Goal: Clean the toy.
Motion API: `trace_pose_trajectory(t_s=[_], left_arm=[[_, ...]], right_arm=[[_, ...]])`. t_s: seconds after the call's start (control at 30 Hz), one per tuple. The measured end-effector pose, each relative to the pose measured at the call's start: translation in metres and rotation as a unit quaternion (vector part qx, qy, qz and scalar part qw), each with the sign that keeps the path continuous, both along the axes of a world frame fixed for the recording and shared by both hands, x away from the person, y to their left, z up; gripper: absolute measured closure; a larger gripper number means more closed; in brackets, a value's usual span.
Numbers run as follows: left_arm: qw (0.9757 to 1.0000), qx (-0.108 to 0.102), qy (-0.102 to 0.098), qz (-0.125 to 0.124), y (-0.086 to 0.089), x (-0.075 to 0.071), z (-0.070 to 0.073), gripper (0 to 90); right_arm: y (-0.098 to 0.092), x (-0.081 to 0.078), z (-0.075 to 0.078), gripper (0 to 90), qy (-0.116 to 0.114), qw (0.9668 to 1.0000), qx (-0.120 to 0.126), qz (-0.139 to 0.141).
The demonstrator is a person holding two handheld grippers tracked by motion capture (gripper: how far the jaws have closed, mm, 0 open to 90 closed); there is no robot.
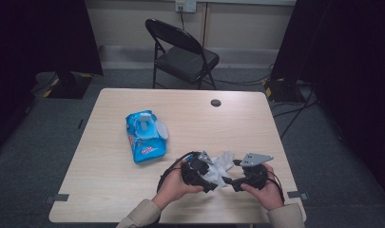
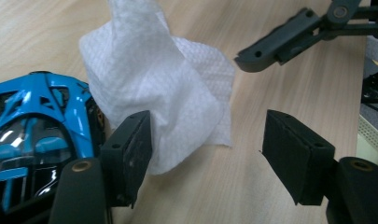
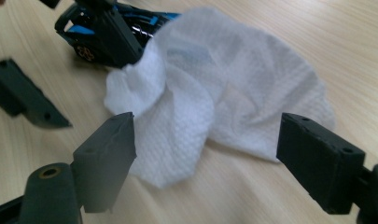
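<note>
White wipe (image 3: 224,93) lies crumpled between both open grippers' jaws, table edge near.

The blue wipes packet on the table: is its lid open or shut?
Open. In the high view the wipes packet lies flat on the table, its white lid flipped aside to the right of the opening.

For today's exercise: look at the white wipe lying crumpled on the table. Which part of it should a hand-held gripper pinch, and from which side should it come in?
Probably pinch the raised fold of the white wipe, coming down from above. The wipe lies limp on the table, so its flat edges give little to grip, while the bunched ridge stands up. The right hand-held gripper, open, already straddles it.
</note>
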State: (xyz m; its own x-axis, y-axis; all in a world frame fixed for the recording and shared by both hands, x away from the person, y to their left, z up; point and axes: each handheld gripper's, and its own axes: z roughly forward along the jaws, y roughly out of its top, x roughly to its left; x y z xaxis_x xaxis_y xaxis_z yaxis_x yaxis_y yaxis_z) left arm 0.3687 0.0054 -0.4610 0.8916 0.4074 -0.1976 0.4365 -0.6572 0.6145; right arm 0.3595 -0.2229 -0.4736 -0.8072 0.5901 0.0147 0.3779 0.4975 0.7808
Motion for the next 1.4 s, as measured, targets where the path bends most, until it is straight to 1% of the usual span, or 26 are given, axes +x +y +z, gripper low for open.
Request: trace_pose_trajectory(t_s=[0.07,0.17,0.23,0.33,0.4,0.43,0.5,0.53,0.57,0.6,0.63,0.67,0.7,0.77,0.8,0.83,0.87,0.93,1.0,1.13,1.2,1.33,1.4], left_arm=[[1.0,0.0,0.004,-0.002,-0.001,0.0,-0.001,33.2],[0.9999,0.002,0.005,-0.009,-0.001,0.0,-0.002,33.3],[0.9999,0.002,0.005,-0.009,-0.002,-0.001,-0.002,33.3],[0.9999,0.001,0.005,-0.009,-0.002,-0.002,-0.003,33.3],[0.9999,-0.003,0.009,-0.006,-0.002,-0.003,-0.003,33.3],[0.9999,-0.003,0.009,-0.006,-0.002,-0.003,-0.004,33.3],[0.9999,0.0,0.008,-0.008,-0.001,-0.003,-0.005,33.3],[0.9999,0.0,0.007,-0.008,-0.001,-0.003,-0.005,33.3],[1.0,-0.002,0.006,-0.007,0.0,-0.003,-0.005,33.3],[1.0,-0.003,0.007,-0.006,0.0,-0.004,-0.005,33.3],[1.0,-0.002,0.007,-0.005,0.001,-0.004,-0.005,33.3],[1.0,0.0,0.003,-0.008,0.003,-0.003,-0.005,33.0],[1.0,-0.003,0.004,-0.002,0.004,-0.004,-0.004,32.0],[1.0,-0.006,-0.001,0.002,0.008,-0.003,-0.003,30.6],[0.9999,-0.009,-0.003,0.005,0.01,-0.003,-0.001,29.3],[0.9999,-0.013,-0.007,0.006,0.013,-0.003,0.0,27.2],[0.9998,-0.014,-0.01,0.007,0.015,-0.003,0.001,27.0],[0.9998,-0.01,-0.016,0.011,0.021,-0.002,0.004,25.8],[0.9995,-0.009,-0.025,0.018,0.027,-0.002,0.007,25.2],[0.9988,-0.007,-0.041,0.027,0.041,0.0,0.012,23.2],[0.9983,-0.006,-0.048,0.033,0.047,0.0,0.015,21.3],[0.9975,-0.008,-0.053,0.047,0.062,0.0,0.017,19.3],[0.9971,-0.011,-0.055,0.051,0.07,0.0,0.018,18.4]], right_arm=[[0.003,0.002,0.001,22.0,-0.003,1.0,-0.003,0.002],[0.008,0.005,-0.002,24.8,0.001,1.0,-0.001,0.004],[0.013,0.008,-0.004,25.3,-0.002,0.9999,-0.009,0.006],[0.02,0.013,-0.01,28.1,0.008,0.9998,-0.015,0.004],[0.024,0.014,-0.015,29.3,0.012,0.9997,-0.02,0.004],[0.026,0.015,-0.016,31.3,0.011,0.9997,-0.023,0.004],[0.029,0.015,-0.018,33.9,0.007,0.9993,-0.037,-0.001],[0.03,0.015,-0.019,36.4,0.007,0.9994,-0.035,-0.002],[0.03,0.015,-0.019,42.5,0.009,0.9995,-0.03,-0.001],[0.029,0.015,-0.019,46.5,0.013,0.9994,-0.031,0.002],[0.029,0.015,-0.02,47.0,0.012,0.9994,-0.034,0.0],[0.029,0.015,-0.021,49.7,0.011,0.9992,-0.039,-0.002],[0.028,0.015,-0.023,52.8,0.014,0.9989,-0.044,-0.005],[0.028,0.014,-0.026,56.0,0.021,0.9991,-0.037,-0.005],[0.027,0.014,-0.026,58.9,0.022,0.9991,-0.035,-0.004],[0.027,0.014,-0.026,65.8,0.027,0.999,-0.035,-0.002],[0.027,0.014,-0.025,68.9,0.033,0.9989,-0.034,0.001],[0.027,0.014,-0.026,71.1,0.034,0.999,-0.03,-0.001],[0.026,0.013,-0.025,75.1,0.042,0.9987,-0.029,-0.005],[0.026,0.013,-0.024,78.5,0.051,0.9982,-0.031,-0.008],[0.026,0.012,-0.024,79.8,0.051,0.9982,-0.03,-0.009],[0.025,0.011,-0.025,83.3,0.054,0.9982,-0.024,-0.011],[0.025,0.011,-0.024,84.4,0.055,0.9981,-0.027,-0.01]])
